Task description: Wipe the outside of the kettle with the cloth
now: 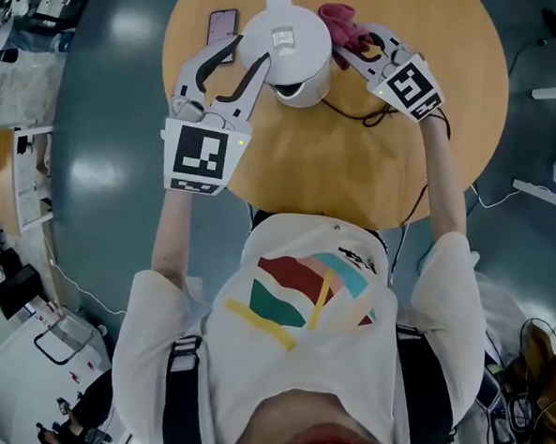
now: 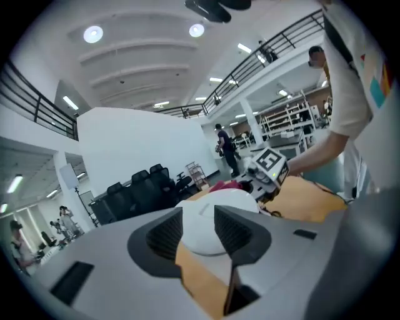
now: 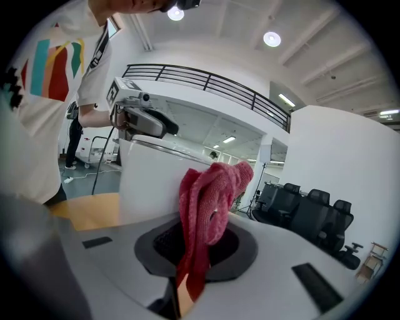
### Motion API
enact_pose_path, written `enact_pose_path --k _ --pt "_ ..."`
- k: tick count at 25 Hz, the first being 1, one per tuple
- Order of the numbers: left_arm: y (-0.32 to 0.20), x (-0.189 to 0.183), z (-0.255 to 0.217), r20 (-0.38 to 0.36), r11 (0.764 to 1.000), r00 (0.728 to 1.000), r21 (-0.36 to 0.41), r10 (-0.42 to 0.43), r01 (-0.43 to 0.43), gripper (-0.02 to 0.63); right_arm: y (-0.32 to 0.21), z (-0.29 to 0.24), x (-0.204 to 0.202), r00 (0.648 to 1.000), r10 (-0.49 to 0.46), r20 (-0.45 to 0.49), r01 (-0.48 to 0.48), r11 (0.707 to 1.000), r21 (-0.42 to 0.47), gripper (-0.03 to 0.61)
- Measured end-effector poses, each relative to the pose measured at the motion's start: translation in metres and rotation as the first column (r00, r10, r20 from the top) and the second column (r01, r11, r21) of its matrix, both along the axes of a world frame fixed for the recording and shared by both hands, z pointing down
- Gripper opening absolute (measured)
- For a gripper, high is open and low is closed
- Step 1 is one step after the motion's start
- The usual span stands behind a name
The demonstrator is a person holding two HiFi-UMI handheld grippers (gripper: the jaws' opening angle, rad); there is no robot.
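A white kettle stands at the far side of the round wooden table. My left gripper is at the kettle's left side, open, with nothing between its pads. In the left gripper view the kettle shows just beyond the left gripper's parted jaws. My right gripper is at the kettle's right side, shut on a pink-red cloth. In the right gripper view the cloth hangs bunched from the right gripper, next to the kettle's white wall.
A phone lies on the table left of the kettle. A black cord runs from the kettle across the tabletop to the right. The table's near edge is just in front of the person's body. Office chairs stand farther off.
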State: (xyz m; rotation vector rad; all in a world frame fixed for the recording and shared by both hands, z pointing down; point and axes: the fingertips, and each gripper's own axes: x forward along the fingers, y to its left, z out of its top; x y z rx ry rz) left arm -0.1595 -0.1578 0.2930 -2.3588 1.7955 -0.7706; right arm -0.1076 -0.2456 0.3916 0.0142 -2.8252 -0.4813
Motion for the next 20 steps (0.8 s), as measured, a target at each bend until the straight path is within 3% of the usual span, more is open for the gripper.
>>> enact_pose_path --k 2,5,9,13,15,20 --pt "0.001 -0.004 0.007 0.027 0.998 0.999 -0.028 -0.048 0.049 0.184 0.006 0.000 0.005 1.000 0.007 -0.002 -0.007 1.000 0.008 0.038" --pt "0.023 0.003 0.013 -0.046 0.995 0.995 -0.041 -0.094 0.092 0.184 0.019 0.000 0.018 0.999 0.031 0.015 -0.031 1.000 0.003 0.038" --pt "0.054 0.025 0.025 -0.014 0.996 0.997 -0.055 -0.077 0.076 0.184 0.041 -0.002 0.031 0.998 0.057 0.031 -0.058 0.998 0.005 0.038" --pt "0.066 0.022 0.036 -0.086 0.991 0.989 -0.063 -0.122 0.117 0.184 0.072 -0.003 0.031 0.999 0.037 0.038 -0.037 0.999 -0.007 0.038" --pt "0.073 0.022 0.032 -0.081 0.992 0.989 -0.032 -0.125 0.123 0.184 0.092 -0.005 0.035 0.998 0.023 0.050 -0.022 1.000 -0.019 0.038" --pt "0.090 0.019 0.026 -0.102 0.994 0.989 0.015 -0.103 0.105 0.184 0.153 -0.006 0.043 0.982 0.094 0.167 -0.069 0.986 -0.151 0.038"
